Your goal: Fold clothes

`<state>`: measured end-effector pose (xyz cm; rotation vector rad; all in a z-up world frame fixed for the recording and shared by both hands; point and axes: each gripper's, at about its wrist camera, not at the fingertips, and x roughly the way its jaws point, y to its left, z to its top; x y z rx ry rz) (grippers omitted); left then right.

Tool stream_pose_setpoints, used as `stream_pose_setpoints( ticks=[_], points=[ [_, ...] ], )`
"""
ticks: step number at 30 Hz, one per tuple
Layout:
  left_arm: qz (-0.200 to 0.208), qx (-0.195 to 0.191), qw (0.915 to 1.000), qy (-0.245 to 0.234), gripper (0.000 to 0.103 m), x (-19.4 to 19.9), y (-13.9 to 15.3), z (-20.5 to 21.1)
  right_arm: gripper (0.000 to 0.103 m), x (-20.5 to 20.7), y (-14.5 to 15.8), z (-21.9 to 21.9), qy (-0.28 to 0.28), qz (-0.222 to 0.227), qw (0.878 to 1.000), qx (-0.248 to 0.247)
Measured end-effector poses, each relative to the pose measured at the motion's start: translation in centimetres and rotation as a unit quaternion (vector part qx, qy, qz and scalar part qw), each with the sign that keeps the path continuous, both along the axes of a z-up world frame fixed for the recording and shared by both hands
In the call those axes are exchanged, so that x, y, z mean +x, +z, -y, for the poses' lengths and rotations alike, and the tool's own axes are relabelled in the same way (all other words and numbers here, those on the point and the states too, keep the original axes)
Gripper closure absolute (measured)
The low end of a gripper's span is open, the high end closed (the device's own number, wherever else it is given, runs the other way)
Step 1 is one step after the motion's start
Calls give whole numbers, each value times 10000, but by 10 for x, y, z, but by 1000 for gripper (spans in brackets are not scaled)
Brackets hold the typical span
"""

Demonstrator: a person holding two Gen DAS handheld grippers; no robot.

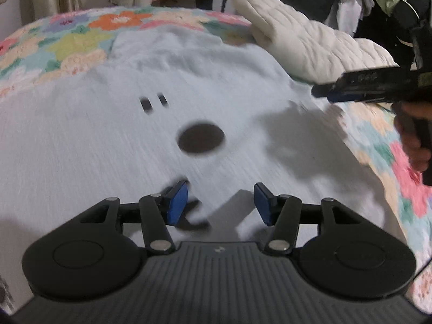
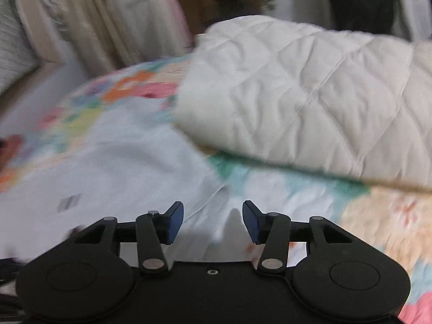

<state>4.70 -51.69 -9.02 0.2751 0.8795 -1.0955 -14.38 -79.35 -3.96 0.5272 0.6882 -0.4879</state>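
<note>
- Shirt [image 1: 135,140]: pale blue with a dark face print, lies spread flat on the bed [image 1: 67,46], not yet folded.
- Quilt [image 2: 310,102], white, sits just beside the shirt's far right edge.
- Risk: both views are motion-blurred; a fast grab could pinch the bedcover with the shirt or catch one layer only, skewing the fold.
- Risk: a wide sweep could drag cloth into the quilt.
- Left hand-held gripper [image 1: 220,202]: low over the shirt, jaws apart, empty.
- Right hand-held gripper [image 2: 213,221]: over the shirt's right edge, jaws apart, empty.
</note>
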Motion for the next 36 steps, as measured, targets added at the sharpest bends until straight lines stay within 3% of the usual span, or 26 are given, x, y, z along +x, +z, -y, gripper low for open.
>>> stream_pose_setpoints(
  ticks=[6, 15, 17, 20, 23, 24, 25, 26, 28, 30, 32, 35, 36],
  points=[
    [-117, 144, 9997, 148, 49, -40, 4, -27, 49, -75, 3, -25, -17, 216, 9988, 446],
    [-458, 148, 9985, 257, 48, -101, 6, -53, 48, -135, -35, -70, -73, 280, 9940, 1052],
    [-623, 135, 9975, 301, 48, -110, 8, -58, 44, -140, -44, -77, -137, 397, 9925, 1144],
    [-858, 158, 9951, 471, 48, -121, 7, -71, 40, -133, -55, -85, -226, 309, 9947, 958],
    [-1072, 101, 9914, 750, 48, -130, 1, -94, 37, -115, -55, -98, -66, 287, 9988, 403],
    [-1167, 45, 9894, 865, 48, -134, -2, -105, 39, -109, -54, -103, 51, 299, 9993, 226],
    [-1229, 2, 9879, 945, 48, -138, -5, -114, 61, -101, -54, -109, 242, 199, 9995, -6],
    [-1225, -4, 9876, 986, 49, -141, -5, -121, 96, -96, -49, -118, 221, 23, 9992, -346],
    [-1149, 29, 9877, 1061, 49, -148, -2, -133, 97, -86, -40, -137, 175, -325, 9940, -1027],
    [-1062, 89, 9878, 1136, 48, -152, 1, -145, 99, -98, -22, -164, -49, -408, 9812, -1887],
    [-986, 171, 9876, 1206, 48, -156, 5, -156, 100, -117, -19, -171, -291, -277, 9823, -1830],
    [-1017, 328, 9866, 1231, 48, -158, 1, -171, 103, -126, -50, -160, -283, -618, 9826, -1731],
    [-1011, 350, 9866, 1233, 48, -160, 1, -176, 103, -130, -57, -152, -360, -542, 9861, -1530]
  ],
)
